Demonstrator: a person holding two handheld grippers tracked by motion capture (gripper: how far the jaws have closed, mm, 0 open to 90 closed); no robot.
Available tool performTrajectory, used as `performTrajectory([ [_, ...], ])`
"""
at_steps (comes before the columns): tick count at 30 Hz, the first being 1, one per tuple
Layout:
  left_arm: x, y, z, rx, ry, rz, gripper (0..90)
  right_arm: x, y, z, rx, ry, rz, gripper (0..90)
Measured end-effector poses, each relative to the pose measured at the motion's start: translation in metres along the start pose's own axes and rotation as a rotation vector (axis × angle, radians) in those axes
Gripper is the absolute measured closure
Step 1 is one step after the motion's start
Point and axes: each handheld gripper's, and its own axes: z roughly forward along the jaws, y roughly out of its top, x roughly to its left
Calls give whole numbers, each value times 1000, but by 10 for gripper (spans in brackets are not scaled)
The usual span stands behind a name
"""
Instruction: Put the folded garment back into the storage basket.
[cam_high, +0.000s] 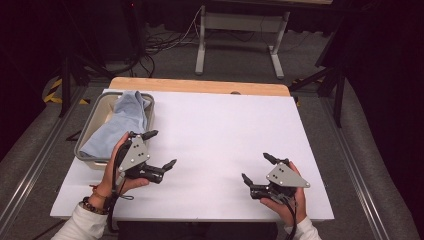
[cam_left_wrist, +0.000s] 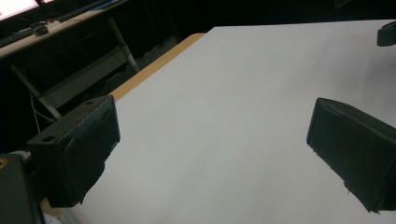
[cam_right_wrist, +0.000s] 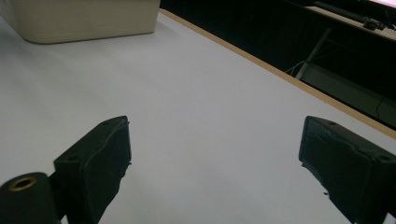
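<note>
- Broadly, the worktop (cam_high: 215, 135) is a wide white sheet over a wooden board, bare across its middle, with both grippers hovering just above its near half.
- Next in size, the cream bin (cam_high: 98, 116) sits at the far-left corner of the worktop; its pale wall also appears at the top left of the right gripper view (cam_right_wrist: 84, 18).
- Inside it lies the light blue cloth (cam_high: 122, 125), bunched and draped lengthwise, with one end rising over the far rim and the other spilling toward the near edge.
- The cloth looks soft, limp and light; it will likely sag and stretch out when lifted rather than hold any shape. It is neither fragile nor slippery, so a firm pinch should do.
- A raised fold near the near end, just beside the left gripper, seems the best place to take hold; a pinch on a flat layer might catch too little fabric.
- The left gripper (cam_high: 159, 150) is released, jaws spread wide and holding nothing, close beside the near-right corner of the bin.
- The right gripper (cam_high: 256, 167) is likewise released and bare, well apart from the cloth on the right side.
</note>
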Motion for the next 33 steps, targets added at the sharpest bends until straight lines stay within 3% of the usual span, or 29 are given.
performTrajectory([
  [12,-16,-12,0,22,-43,31,34,6,1,2,3,15,-11,94],
  [19,-26,-22,-1,37,-47,50,39,9,1,3,3,25,-17,94],
  [33,-30,-41,-14,43,-49,5,41,16,0,5,3,38,-37,94],
])
